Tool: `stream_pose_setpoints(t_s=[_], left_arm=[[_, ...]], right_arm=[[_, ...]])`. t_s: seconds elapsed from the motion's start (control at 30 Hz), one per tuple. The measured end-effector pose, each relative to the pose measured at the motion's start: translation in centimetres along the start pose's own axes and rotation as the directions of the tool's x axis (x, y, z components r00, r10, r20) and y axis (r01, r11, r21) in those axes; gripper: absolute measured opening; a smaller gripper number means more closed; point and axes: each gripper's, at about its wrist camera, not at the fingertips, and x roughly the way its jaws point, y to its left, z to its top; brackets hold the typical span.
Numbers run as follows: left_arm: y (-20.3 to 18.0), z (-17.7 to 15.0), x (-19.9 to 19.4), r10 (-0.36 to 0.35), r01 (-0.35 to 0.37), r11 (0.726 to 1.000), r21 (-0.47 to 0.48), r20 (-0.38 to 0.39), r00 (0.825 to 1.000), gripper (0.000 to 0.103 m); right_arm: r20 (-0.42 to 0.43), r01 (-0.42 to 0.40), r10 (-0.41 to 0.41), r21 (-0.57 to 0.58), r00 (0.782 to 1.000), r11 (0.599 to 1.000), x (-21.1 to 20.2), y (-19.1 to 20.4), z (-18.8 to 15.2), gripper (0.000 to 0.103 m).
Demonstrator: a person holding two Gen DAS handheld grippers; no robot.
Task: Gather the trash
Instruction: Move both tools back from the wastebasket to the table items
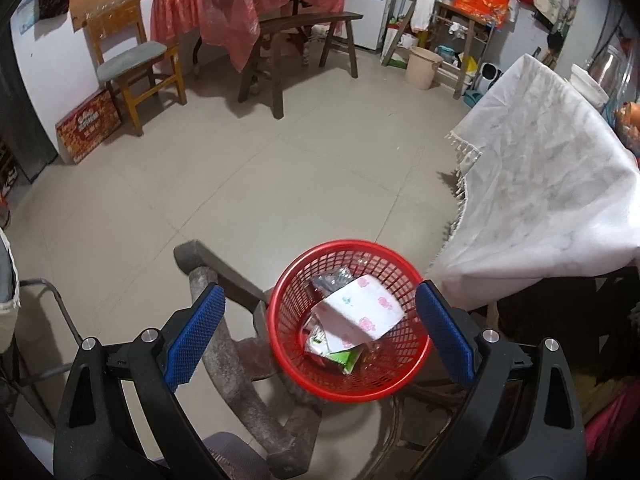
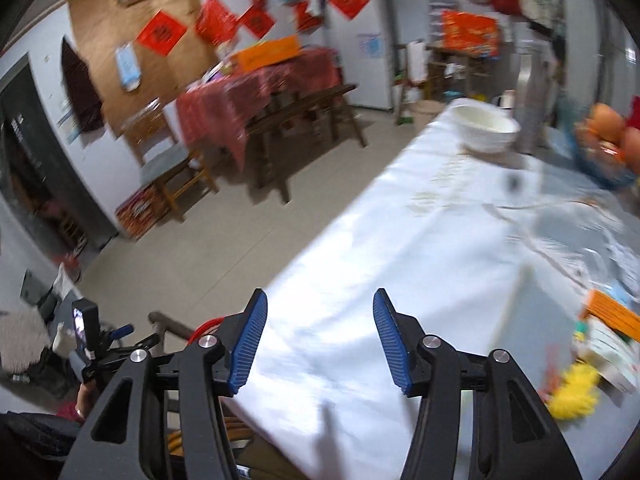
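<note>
Two grippers, both empty with jaws spread wide, and the risk sits with my right gripper (image 2: 318,340): its view is smeared, so I judge I could misjudge the reach toward the trash (image 2: 600,344), a heap of wrappers and something yellow near the table's (image 2: 400,240) right edge, and knock pieces off onto the floor or snag the white cloth. That heap lies well to the right of the gripper, apart from it. My left gripper (image 1: 320,320) hangs above the red basket (image 1: 280,344), which already holds wrappers and stands low beside the table's corner.
</note>
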Motion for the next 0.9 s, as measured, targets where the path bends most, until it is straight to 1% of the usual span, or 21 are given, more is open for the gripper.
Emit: stream_pose_setpoints(t_s=[0.1, 0.23, 0.33, 0.4, 0.47, 0.63, 0.73, 0.8, 0.9], left_arm=[[-1.9, 0.8, -1.3, -0.003, 0.002, 0.999, 0.037, 0.035, 0.999, 0.093], [-4.9, 2.1, -3.8, -0.031, 0.022, 0.995, 0.094, 0.095, 0.995, 0.093], [-7.6, 3.1, -5.8, -0.046, 0.024, 0.989, 0.148, 0.151, 0.987, 0.095], [-9.5, 3.6, -6.8, -0.056, 0.023, 0.984, 0.178, 0.183, 0.982, 0.096], [-11.7, 4.2, -8.0, -0.077, 0.033, 0.978, 0.205, 0.209, 0.975, 0.096], [-16.4, 5.0, -10.3, -0.148, 0.087, 0.963, 0.255, 0.233, 0.961, 0.096], [-19.2, 5.3, -11.7, -0.189, 0.111, 0.949, 0.296, 0.25, 0.95, 0.096], [-21.0, 5.6, -12.5, -0.224, 0.138, 0.939, 0.314, 0.258, 0.94, 0.096], [-24.5, 5.7, -13.4, -0.303, 0.207, 0.914, 0.348, 0.247, 0.92, 0.096]], right_arm=[[0.054, 0.051, -0.053, 0.042, 0.997, 0.998, -2.8, -3.0, -0.9, 0.059], [0.113, 0.129, -0.143, 0.122, 0.983, 0.984, -6.4, -8.0, -2.7, 0.062], [0.157, 0.179, -0.215, 0.219, 0.964, 0.959, -9.3, -12.2, -4.2, 0.063], [0.182, 0.21, -0.269, 0.288, 0.946, 0.934, -11.2, -15.3, -5.6, 0.064], [0.19, 0.224, -0.299, 0.337, 0.935, 0.914, -12.6, -18.0, -6.9, 0.064], [0.19, 0.245, -0.339, 0.394, 0.921, 0.886, -14.1, -22.2, -9.0, 0.064], [0.186, 0.264, -0.363, 0.408, 0.913, 0.874, -14.2, -23.2, -9.7, 0.064], [0.179, 0.262, -0.361, 0.418, 0.915, 0.87, -14.2, -24.2, -10.4, 0.064], [0.17, 0.246, -0.344, 0.426, 0.923, 0.871, -14.0, -25.0, -11.4, 0.064]])
